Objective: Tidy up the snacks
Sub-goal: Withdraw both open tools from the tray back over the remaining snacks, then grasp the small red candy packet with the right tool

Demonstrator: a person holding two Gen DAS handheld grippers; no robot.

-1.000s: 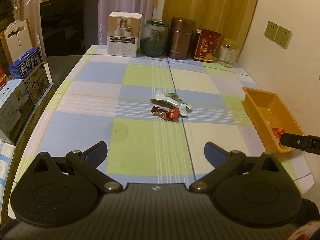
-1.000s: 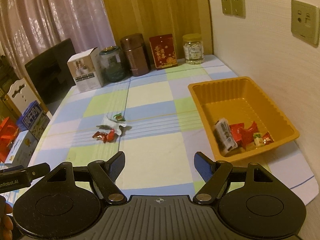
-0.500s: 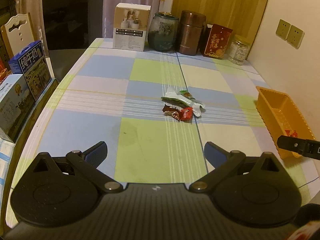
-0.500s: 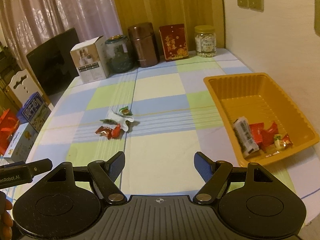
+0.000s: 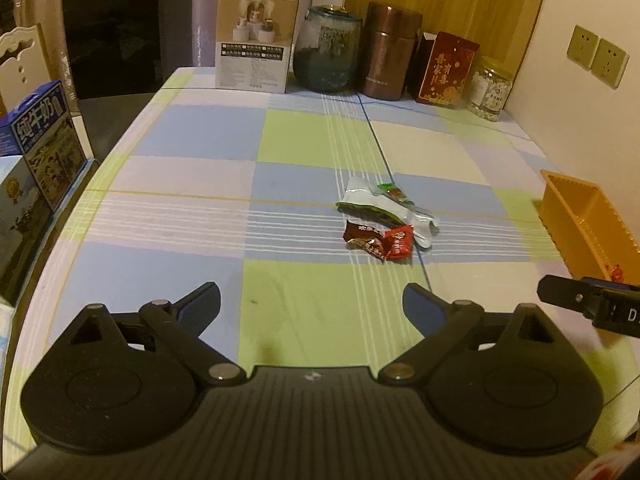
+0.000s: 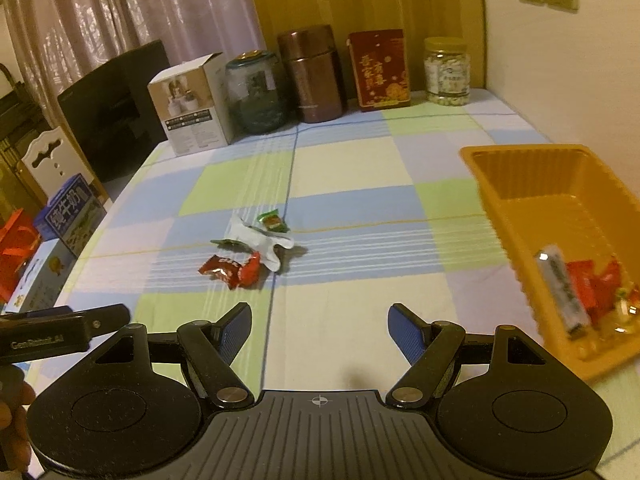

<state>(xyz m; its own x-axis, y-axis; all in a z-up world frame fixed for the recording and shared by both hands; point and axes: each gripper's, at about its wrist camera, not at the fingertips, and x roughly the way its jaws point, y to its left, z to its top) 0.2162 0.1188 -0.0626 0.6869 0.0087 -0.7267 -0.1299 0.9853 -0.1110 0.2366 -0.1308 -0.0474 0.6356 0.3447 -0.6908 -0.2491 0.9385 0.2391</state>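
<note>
the left gripper (image 5: 311, 300) is seen empty above the checked tablecloth (image 5: 200, 176), its jaws closing a little with nothing between them. the right gripper (image 6: 320, 326) is likewise held apart and empty, jaws parted, no wrapper touched.

ahead of both tongs, a small heap of loose snacks is spotted: a red candy wrapper (image 5: 398, 242) touching a brown candy wrapper (image 5: 362, 236), and just beyond them a crumpled white packet (image 5: 376, 206) with a green-labelled sweet (image 5: 394, 192) at its far edge. to the right of the right tongs, well apart from the heap, the orange tray (image 6: 520, 184) is seen, already loaded with a silver bar and red wrappers in its near corner.

the approach is judged best made low over the red wrapper, the nearest piece, with the pads brought down either side of its twisted end so the brown one is not dragged along.

writing can be read: "纯牛奶" on the blue milk carton (image 6: 70, 216) far left; gold characters on the red tin (image 6: 378, 68) at the back are not readable.
</note>
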